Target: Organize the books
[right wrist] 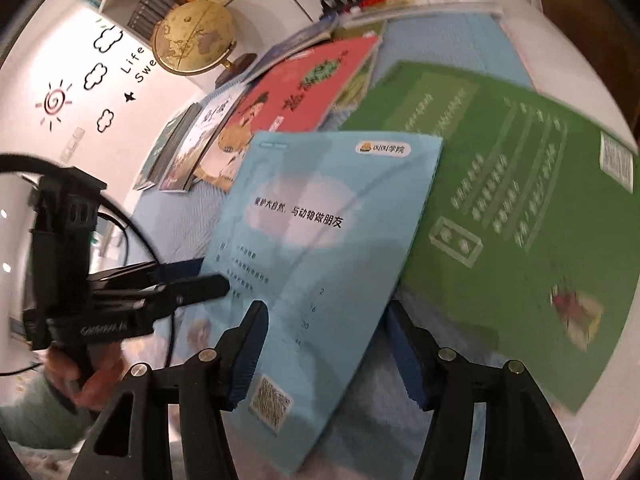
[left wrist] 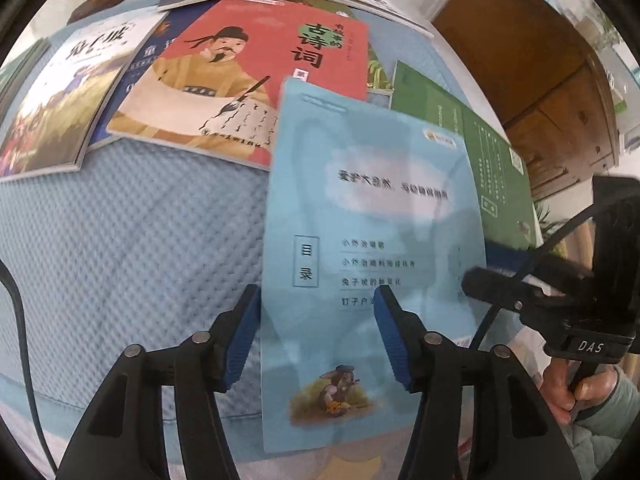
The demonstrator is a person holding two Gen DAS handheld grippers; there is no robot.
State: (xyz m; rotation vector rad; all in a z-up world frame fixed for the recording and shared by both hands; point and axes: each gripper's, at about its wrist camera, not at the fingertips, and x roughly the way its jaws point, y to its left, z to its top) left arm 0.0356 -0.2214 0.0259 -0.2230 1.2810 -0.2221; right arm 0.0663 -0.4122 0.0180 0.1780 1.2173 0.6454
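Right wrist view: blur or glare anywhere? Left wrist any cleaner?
Right wrist view: green book smeared by motion blur, light blue book fairly sharp. Left wrist view: light blue book text softly blurred, red book readable; heavy fisheye bending in both, no strong glare.

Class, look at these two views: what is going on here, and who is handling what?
A person with a gripper in each hand is sorting books on a blue quilted surface. Both the left gripper and the right gripper have their jaws around the light blue book, which is tilted up. Whether the pads actually press on it is unclear. A green book lies beside it, and a red book and others lie farther back, near a globe.
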